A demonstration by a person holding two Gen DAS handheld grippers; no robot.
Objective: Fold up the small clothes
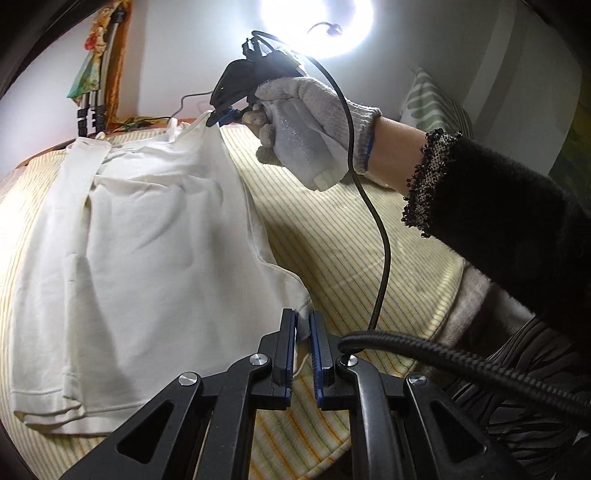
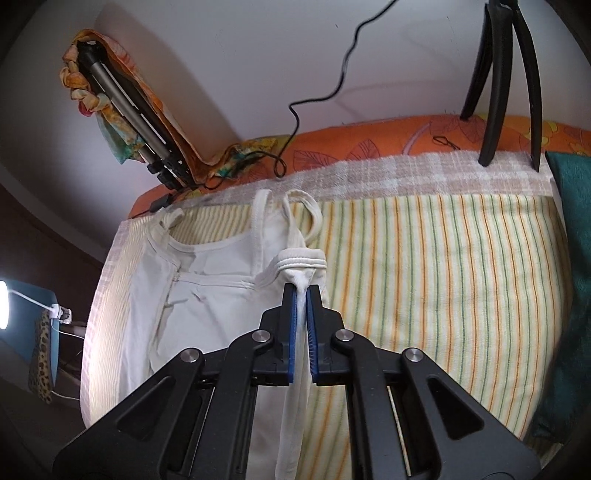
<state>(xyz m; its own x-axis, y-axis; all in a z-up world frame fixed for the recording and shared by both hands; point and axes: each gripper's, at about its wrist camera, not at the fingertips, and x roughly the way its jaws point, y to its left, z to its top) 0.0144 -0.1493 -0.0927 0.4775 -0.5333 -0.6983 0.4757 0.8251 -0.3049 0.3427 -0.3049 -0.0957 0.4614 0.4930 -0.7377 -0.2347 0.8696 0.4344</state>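
Observation:
A white sleeveless top [image 1: 147, 229] lies spread on a striped blanket [image 1: 332, 240]. My left gripper [image 1: 303, 320] is shut on the near corner of the top's hem. My right gripper [image 1: 221, 118], held by a gloved hand, is shut on the top's far right edge and lifts it off the blanket. In the right wrist view the right gripper [image 2: 302, 291] pinches a bunched fold of the top [image 2: 207, 280] just below its armhole seam, with the shoulder straps [image 2: 295, 210] lying beyond.
A folded tripod [image 2: 136, 118] wrapped in a patterned cloth leans at the back left. Black stand legs [image 2: 495, 85] rest on the bed's far edge. A black cable [image 1: 376, 236] hangs between the grippers. A teal cushion [image 2: 569, 258] lies right; a bright lamp [image 1: 314, 22] shines above.

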